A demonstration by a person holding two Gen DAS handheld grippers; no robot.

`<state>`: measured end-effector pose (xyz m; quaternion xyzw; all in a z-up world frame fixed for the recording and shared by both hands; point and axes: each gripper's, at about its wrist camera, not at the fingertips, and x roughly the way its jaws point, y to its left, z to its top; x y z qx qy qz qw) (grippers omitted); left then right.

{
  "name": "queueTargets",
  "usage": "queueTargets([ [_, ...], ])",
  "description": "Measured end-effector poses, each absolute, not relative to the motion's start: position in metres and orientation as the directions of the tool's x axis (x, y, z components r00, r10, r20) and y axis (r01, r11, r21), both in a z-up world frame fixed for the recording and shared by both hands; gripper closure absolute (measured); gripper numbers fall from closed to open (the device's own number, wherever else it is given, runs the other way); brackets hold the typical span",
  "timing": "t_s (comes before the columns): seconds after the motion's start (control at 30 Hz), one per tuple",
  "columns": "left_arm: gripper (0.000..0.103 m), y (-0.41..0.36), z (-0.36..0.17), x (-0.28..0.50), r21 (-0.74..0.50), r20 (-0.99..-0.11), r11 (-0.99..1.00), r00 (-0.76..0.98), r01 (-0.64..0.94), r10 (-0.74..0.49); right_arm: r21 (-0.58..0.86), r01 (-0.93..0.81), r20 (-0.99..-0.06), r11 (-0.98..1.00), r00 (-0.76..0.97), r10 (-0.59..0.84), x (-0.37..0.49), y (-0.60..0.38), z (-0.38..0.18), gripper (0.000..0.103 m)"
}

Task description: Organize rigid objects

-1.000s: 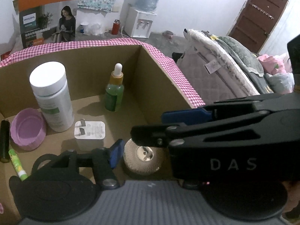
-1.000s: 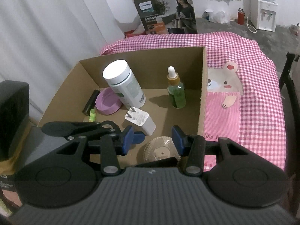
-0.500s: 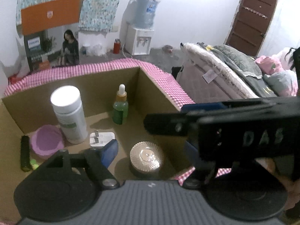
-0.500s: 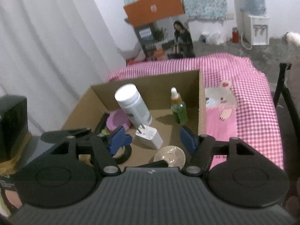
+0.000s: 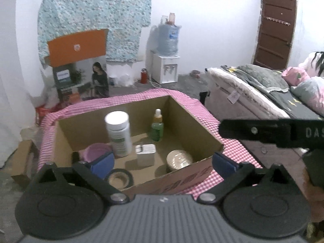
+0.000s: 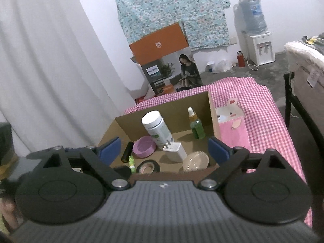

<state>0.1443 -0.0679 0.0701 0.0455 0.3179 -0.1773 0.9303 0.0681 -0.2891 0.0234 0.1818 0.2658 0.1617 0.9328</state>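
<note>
— Grippers? 
— Left gripper (image 5: 163, 162) and right gripper (image 6: 164, 147) hover above the box's (image 5: 182, 176) near wall — jaws just spreading, nothing between them.
— The round tin (image 5: 179, 160)? 
— Inside, near-right corner; checked cloth (image 6: 263, 121) underneath.

1. One cardboard box (image 6: 168, 109).
2. Two bottles: one white-capped bottle (image 6: 157, 129), one green dropper bottle (image 6: 196, 126).
3. One purple bowl (image 6: 144, 146).
4. One white charger plug (image 6: 175, 150).
5. One ribbed round lid (image 6: 195, 160).
6. One tape roll (image 6: 148, 166).
</note>
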Motion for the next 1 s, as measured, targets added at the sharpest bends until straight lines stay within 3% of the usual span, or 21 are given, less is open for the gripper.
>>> queueTargets([
  [0.17,0.000,-0.056,0.070,0.132,-0.015,-0.624,0.948,0.737,0.319,-0.258,0.430,-0.161,-0.438,0.889,0.824,0.361,0.044,-0.275,0.015,0.001],
  [0.37,0.000,-0.042,0.065,0.125,-0.015,-0.622,0.969,0.757,0.246,-0.202,0.392,-0.099,-0.471,0.915,0.833,0.292,0.029,-0.260,0.007,0.001],
  [1.0,0.000,-0.014,0.041,0.135,-0.084,-0.643,0.982,0.744,0.167,-0.181,0.193,-0.004,-0.509,0.981,0.854,0.104,0.038,-0.225,0.003,0.001],
])
